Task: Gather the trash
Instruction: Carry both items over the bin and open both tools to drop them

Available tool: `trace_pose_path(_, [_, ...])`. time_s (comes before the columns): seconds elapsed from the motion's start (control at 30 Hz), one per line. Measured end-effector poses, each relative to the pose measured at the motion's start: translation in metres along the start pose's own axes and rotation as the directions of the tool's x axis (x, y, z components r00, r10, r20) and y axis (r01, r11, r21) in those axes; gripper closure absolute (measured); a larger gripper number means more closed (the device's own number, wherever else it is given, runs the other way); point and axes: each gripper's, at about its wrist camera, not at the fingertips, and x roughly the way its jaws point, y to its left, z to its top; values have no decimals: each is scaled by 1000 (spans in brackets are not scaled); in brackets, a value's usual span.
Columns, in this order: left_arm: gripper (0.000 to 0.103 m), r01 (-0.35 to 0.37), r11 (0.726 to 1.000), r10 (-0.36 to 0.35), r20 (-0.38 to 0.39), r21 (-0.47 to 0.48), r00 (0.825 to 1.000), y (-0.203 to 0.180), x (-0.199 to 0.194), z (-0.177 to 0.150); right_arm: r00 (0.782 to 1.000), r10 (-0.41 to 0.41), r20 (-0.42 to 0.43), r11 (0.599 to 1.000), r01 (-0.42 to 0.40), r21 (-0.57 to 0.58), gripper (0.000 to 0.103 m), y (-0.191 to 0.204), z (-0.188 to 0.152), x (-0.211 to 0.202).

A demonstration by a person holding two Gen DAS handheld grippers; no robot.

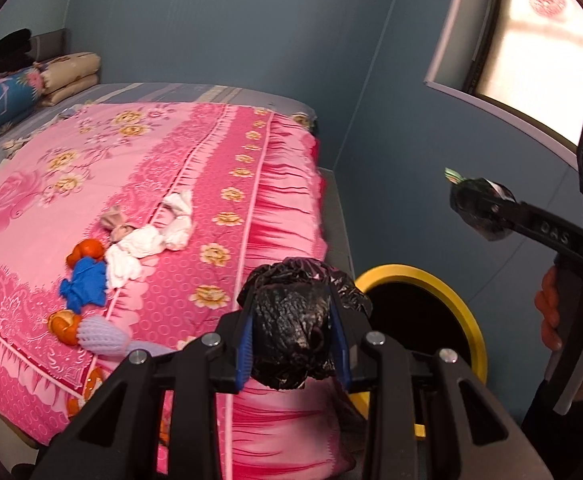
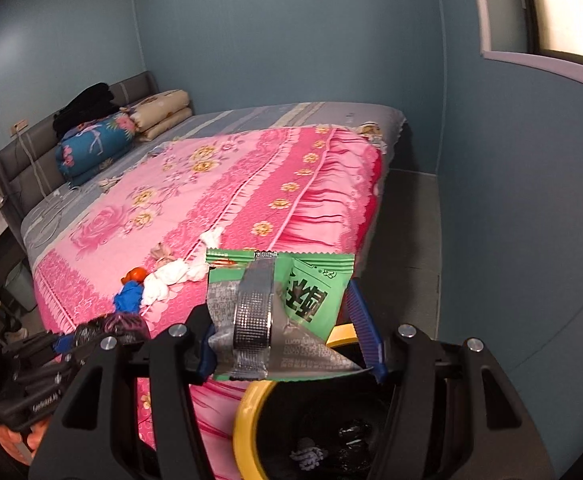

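My left gripper (image 1: 293, 332) is shut on a crumpled black plastic bag (image 1: 291, 328), held over the bed's edge beside the yellow-rimmed bin (image 1: 463, 304). My right gripper (image 2: 291, 340) is shut on a green and silver snack wrapper (image 2: 279, 312), held above the bin (image 2: 247, 412); the bin holds a few scraps. The right gripper also shows in the left wrist view (image 1: 479, 208). On the pink floral bedspread (image 1: 195, 168) lie white tissues (image 1: 147, 244), orange peels (image 1: 85, 252), a blue crumpled scrap (image 1: 85, 284) and a white foam net (image 1: 103, 334).
Folded quilts (image 2: 99, 144) and dark clothes (image 2: 83, 104) are stacked at the headboard. A blue wall and a window (image 1: 531, 40) stand to the right. A narrow strip of floor (image 2: 411, 216) runs between bed and wall.
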Motion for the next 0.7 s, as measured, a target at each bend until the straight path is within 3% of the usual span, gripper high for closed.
trace_pose_path(0.37, [73, 91, 992, -84, -81, 92, 993, -54, 22, -15, 999, -22, -29, 998, 24, 66, 48, -37, -6, 2])
trace_pose_path(0.7, [73, 134, 980, -113, -143, 150, 983, -83, 41, -30, 998, -23, -65, 995, 29, 99, 47, -54, -16, 15])
